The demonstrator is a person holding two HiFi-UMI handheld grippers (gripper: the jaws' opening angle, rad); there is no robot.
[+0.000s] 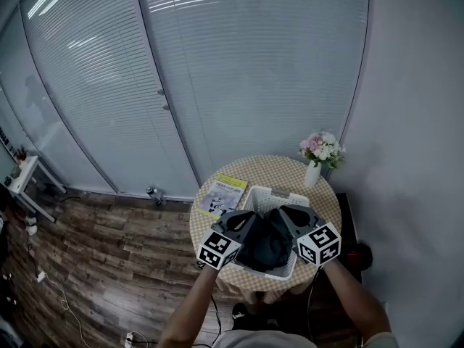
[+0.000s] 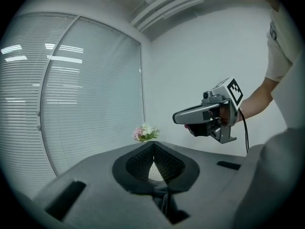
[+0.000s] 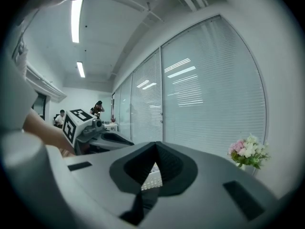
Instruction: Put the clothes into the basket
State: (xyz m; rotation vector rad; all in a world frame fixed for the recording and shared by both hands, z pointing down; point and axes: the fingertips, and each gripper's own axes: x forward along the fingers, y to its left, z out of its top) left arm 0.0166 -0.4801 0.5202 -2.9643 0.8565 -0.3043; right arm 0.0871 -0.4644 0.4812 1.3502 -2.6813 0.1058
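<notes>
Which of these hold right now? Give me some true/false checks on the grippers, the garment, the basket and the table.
1. The left gripper and the right gripper are both shut on the dark garment. True.
2. The white basket stands on the floor. False: it stands on the round table.
3. A vase of flowers stands on the table, behind the basket to the right. True.
4. The booklet lies inside the basket. False: it lies on the table, left of the basket.
5. The garment hangs beside the table, clear of the basket. False: in the head view it sits over the basket.
</notes>
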